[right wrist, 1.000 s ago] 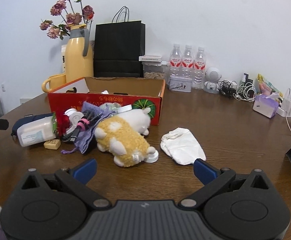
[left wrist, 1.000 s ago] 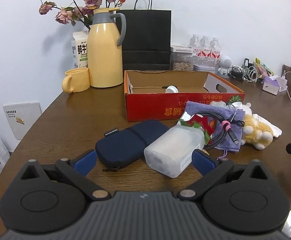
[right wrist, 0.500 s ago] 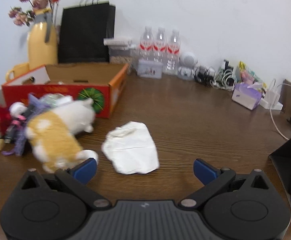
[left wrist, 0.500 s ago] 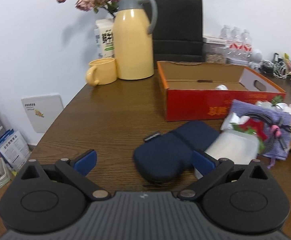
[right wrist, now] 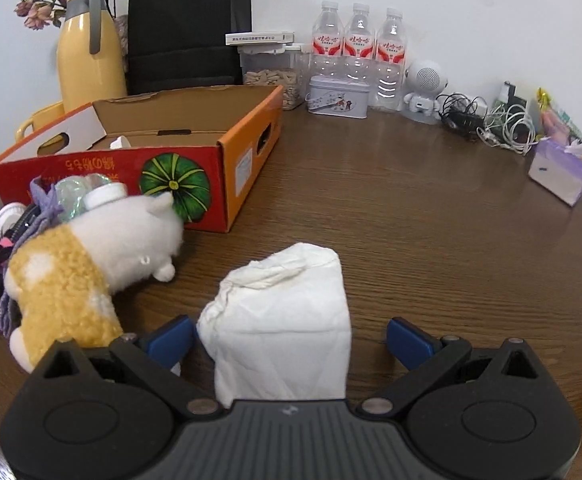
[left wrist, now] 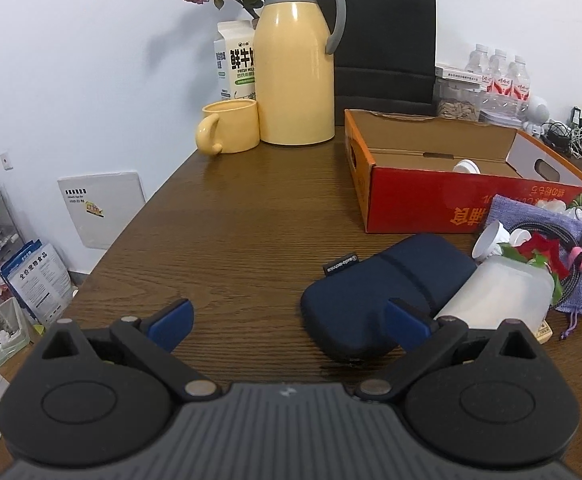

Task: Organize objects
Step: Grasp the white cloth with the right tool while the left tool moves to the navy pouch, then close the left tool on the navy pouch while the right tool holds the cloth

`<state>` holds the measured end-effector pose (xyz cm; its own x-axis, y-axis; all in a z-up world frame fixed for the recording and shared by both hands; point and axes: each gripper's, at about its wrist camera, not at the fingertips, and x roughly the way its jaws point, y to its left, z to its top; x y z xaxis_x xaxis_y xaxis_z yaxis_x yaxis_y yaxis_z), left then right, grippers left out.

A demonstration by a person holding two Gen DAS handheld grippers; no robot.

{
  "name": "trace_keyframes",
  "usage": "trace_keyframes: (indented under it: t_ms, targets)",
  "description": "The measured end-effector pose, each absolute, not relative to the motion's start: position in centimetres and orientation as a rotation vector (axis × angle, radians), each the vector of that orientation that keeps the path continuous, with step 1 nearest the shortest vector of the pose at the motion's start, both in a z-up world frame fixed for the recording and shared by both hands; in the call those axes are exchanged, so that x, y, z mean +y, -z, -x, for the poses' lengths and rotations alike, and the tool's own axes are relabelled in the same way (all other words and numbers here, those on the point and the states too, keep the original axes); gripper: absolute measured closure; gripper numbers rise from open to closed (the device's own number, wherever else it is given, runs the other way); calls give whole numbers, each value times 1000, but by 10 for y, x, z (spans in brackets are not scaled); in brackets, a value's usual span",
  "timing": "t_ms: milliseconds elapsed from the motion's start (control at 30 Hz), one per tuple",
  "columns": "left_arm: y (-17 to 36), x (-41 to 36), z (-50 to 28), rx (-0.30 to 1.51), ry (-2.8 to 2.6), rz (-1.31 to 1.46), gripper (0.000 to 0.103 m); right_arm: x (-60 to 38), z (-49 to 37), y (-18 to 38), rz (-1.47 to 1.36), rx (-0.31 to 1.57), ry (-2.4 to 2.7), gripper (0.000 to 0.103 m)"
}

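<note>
Dark wood tabletop point(right wrist: 411, 216) runs under everything you are working on, and the red box point(right wrist: 195, 168) is your landmark. Nearest to you, your right gripper point(right wrist: 289, 336) stands wide open with the white cloth point(right wrist: 287, 320) lying between its fingers, untouched on its right side and close to the left finger. That cloth sits in front of the box, off its right corner. To take it well, lower until both fingers straddle the thick folded middle, then close slowly so you catch several layers and not one loose edge. Keep clear of the plush toy point(right wrist: 79, 276), which lies just left of the cloth, between it and the box front.

Your left gripper point(left wrist: 287, 320) is also spread open and holds nothing; its right finger overlaps the navy pouch point(left wrist: 383, 296) in view, though contact cannot be judged. The pouch rests in front of the box's left corner, touching the frosted plastic container point(left wrist: 503, 300) beside it. Farther back, the box is nearly empty, with one small white thing point(left wrist: 466, 167) inside, so there is room to drop the cloth. Behind the box stand the yellow jug point(left wrist: 297, 64) and black bag point(left wrist: 387, 40).
</note>
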<state>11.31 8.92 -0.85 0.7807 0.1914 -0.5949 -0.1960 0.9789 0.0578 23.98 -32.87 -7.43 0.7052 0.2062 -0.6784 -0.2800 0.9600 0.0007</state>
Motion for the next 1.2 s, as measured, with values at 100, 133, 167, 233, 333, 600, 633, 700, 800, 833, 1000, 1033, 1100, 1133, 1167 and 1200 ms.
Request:
trace_keyframes:
  t_ms: [100, 133, 167, 233, 333, 600, 633, 700, 800, 833, 1000, 1033, 1100, 1133, 1167, 1200]
  targets:
    - [9, 88, -115, 642, -203, 2, 0, -330, -241, 75, 88, 729, -276, 10]
    - [9, 88, -116, 644, -203, -1, 0, -330, -239, 74, 87, 721, -278, 20]
    - [10, 87, -117, 645, -203, -3, 0, -329, -237, 73, 87, 715, -278, 31]
    - [11, 86, -120, 652, -193, -6, 0, -328, -234, 72, 88, 706, -270, 34]
    - [12, 85, -125, 660, -170, -23, 0, -327, -227, 72, 85, 683, -281, 47]
    - [11, 83, -157, 695, -5, -86, 0, -320, -218, 74, 83, 655, -262, 51]
    - [12, 83, -161, 701, 22, -87, 0, -319, -218, 74, 83, 654, -259, 51]
    - [15, 81, -170, 710, 67, -92, 0, -318, -218, 74, 81, 655, -254, 51]
    - [23, 82, -180, 724, 127, -73, 0, -317, -218, 74, 80, 655, -246, 50]
    - [25, 83, -182, 733, 138, -51, 0, -317, -218, 74, 78, 655, -243, 50]
    - [34, 96, -180, 744, 130, 95, 7, -315, -218, 75, 76, 656, -236, 49]
    - [34, 98, -179, 740, 121, 113, 9, -315, -218, 75, 75, 656, -234, 49]
    - [34, 101, -174, 732, 87, 134, 10, -315, -218, 75, 73, 656, -233, 49]
    - [34, 103, -172, 726, 61, 143, 11, -315, -218, 75, 72, 656, -232, 49]
    - [34, 105, -170, 722, 40, 153, 11, -315, -217, 75, 72, 656, -231, 49]
    - [34, 107, -169, 718, 19, 168, 11, -314, -217, 75, 72, 656, -230, 49]
